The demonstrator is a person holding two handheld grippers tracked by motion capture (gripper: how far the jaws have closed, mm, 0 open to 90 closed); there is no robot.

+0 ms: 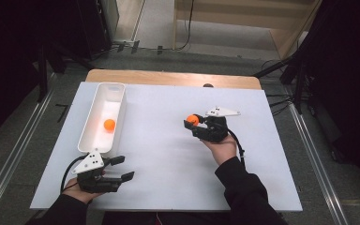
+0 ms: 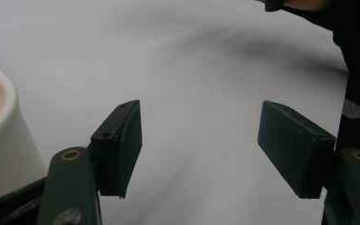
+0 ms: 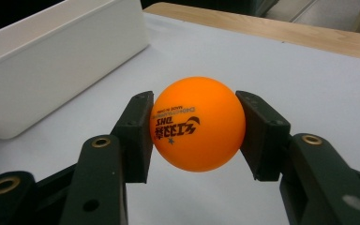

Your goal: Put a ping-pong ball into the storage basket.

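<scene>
An orange ping-pong ball (image 3: 197, 130) with black print sits squeezed between the two black jaws of my right gripper (image 3: 196, 136). From above, that gripper (image 1: 193, 122) hangs over the middle right of the white board, the ball (image 1: 192, 119) at its tip. A second orange ball (image 1: 109, 124) lies inside the long white bin (image 1: 93, 136) at the left. My left gripper (image 1: 122, 168) rests near the board's front left corner, just below the bin, its jaws wide apart. In the left gripper view the left gripper (image 2: 199, 147) has nothing but bare white board between its pads.
The white board (image 1: 168, 159) covers a wooden table whose far edge (image 1: 168, 77) shows beyond it. The bin's wall (image 3: 51, 65) stands to the left in the right gripper view. A corner of the bin (image 2: 0, 136) is close to the left gripper.
</scene>
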